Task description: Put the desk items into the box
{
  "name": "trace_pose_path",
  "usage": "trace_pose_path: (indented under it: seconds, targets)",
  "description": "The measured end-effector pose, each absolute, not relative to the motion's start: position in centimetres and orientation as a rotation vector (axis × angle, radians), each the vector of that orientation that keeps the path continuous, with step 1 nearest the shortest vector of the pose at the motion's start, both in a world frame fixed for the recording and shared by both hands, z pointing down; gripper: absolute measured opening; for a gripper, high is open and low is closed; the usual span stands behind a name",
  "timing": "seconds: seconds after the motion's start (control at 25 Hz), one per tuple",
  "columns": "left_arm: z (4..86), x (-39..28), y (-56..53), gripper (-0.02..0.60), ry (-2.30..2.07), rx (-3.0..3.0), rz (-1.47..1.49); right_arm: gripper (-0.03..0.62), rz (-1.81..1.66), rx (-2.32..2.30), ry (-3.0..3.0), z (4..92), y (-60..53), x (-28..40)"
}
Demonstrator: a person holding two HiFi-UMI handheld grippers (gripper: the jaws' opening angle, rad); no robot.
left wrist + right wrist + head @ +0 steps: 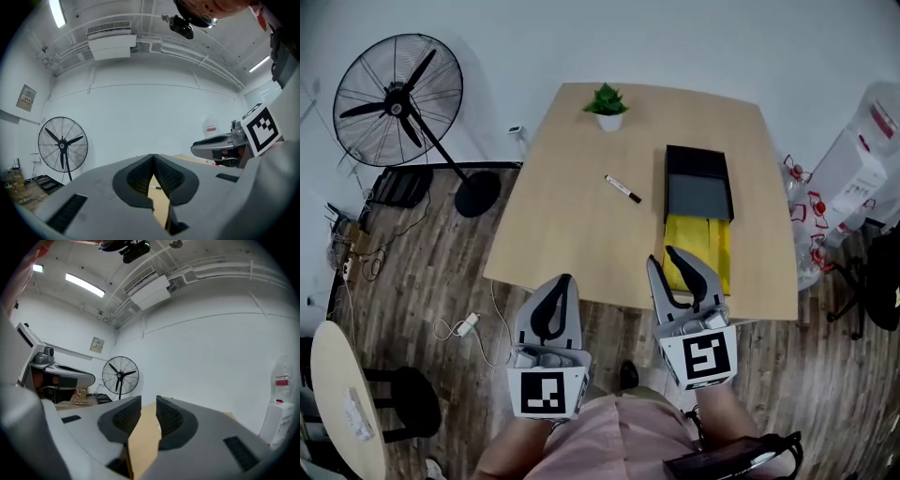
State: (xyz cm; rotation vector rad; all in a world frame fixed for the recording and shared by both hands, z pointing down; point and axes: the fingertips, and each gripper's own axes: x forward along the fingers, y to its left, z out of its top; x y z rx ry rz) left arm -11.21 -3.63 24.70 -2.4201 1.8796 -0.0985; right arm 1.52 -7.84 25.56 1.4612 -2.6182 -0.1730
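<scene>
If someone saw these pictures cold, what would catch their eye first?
The left gripper, shut, and the right gripper, open and empty, loom at the wooden table's near edge. On the table, a black box sits at the right with a yellow item against its near end, a marker to its left, a potted plant at the far edge. A big floor fan stands off to the left.

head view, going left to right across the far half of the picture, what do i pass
Standing fan → potted plant → black box → white water dispenser. The marker is left out, since its span overlaps the plant's.
</scene>
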Motion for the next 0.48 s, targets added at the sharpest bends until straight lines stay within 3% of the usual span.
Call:
trace_pose_path:
  seconds: [0.48]
  targets:
    - [26.2,-13.7,-14.0,0.011,1.956,-2.471,-0.013,0.106,-0.240,1.366,-2.601,26.4,-17.6,-1.9]
